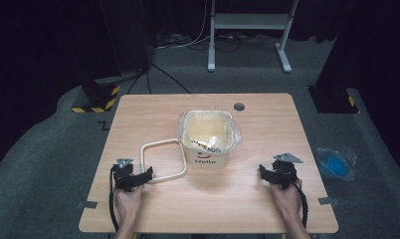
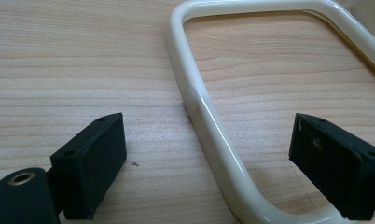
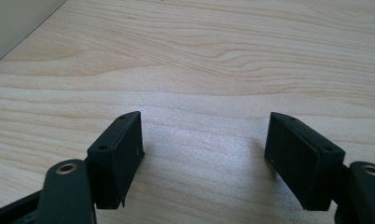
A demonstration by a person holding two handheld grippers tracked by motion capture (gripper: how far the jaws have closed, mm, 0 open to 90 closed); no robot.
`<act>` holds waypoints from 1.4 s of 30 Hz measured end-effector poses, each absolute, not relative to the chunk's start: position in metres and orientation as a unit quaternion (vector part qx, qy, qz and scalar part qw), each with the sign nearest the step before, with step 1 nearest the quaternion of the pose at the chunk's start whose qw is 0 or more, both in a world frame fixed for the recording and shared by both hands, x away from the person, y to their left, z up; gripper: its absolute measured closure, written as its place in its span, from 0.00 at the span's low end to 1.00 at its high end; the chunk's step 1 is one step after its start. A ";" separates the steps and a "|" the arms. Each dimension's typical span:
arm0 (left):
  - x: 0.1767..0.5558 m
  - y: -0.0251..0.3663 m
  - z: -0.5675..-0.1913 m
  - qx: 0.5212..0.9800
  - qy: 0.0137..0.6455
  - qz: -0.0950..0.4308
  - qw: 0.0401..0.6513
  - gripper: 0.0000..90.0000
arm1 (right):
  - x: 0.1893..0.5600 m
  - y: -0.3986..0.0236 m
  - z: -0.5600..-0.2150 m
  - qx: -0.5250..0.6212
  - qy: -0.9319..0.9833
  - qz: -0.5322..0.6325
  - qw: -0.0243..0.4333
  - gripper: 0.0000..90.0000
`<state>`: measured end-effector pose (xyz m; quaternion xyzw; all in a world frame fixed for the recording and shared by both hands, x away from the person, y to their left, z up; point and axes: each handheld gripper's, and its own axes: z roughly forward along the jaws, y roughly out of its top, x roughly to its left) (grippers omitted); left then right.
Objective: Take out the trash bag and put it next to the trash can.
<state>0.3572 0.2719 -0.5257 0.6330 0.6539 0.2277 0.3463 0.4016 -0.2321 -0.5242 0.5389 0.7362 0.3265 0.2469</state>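
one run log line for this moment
left claw: open, straddling cream square plastic ring | right claw: open, empty | cream lined bin: mid-table, untouched

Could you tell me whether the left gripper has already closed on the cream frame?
No, the left gripper stands open, its jaws apart on either side of the cream frame.

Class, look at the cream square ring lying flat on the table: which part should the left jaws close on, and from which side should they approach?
Grip the cream ring on its near straight bar, probably coming from the person's side, low along the table. The ring lies flat, its rounded bar is thin, and the left gripper already straddles that bar with open jaws, one outside the ring and one inside.
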 end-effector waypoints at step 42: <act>0.361 0.248 -0.500 0.648 0.631 0.232 0.358 0.26 | 0.401 -0.231 -0.524 0.539 0.737 0.326 0.246 0.29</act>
